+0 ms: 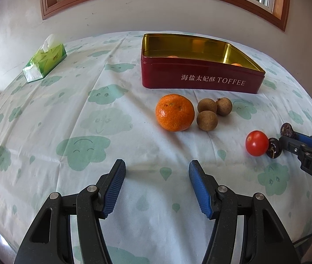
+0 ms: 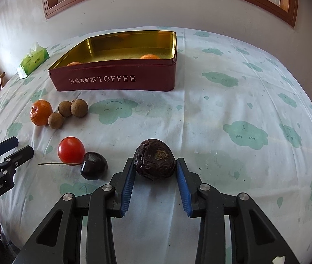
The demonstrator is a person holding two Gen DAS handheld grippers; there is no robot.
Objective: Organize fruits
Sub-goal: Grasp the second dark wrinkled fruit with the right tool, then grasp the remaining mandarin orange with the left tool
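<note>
Left wrist view: left gripper (image 1: 157, 171) released over bare cloth, mandarin (image 1: 174, 112) and three longans (image 1: 214, 112) before the toffee tin (image 1: 199, 79), right wrist view: right gripper (image 2: 154, 171) grasping a wrinkled dark fruit (image 2: 154, 159), cherry (image 2: 94, 166) touching tomato (image 2: 71, 150).

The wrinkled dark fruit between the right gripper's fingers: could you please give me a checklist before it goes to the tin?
1. Wrinkled dark fruit centred between right gripper fingers: ok.
2. Both pads firmly touching it: cannot tell.
3. Toffee tin open, with room: ok.
4. Left gripper open and off the path: ok.
5. Cherry and tomato apart from the grasp: ok.
</note>
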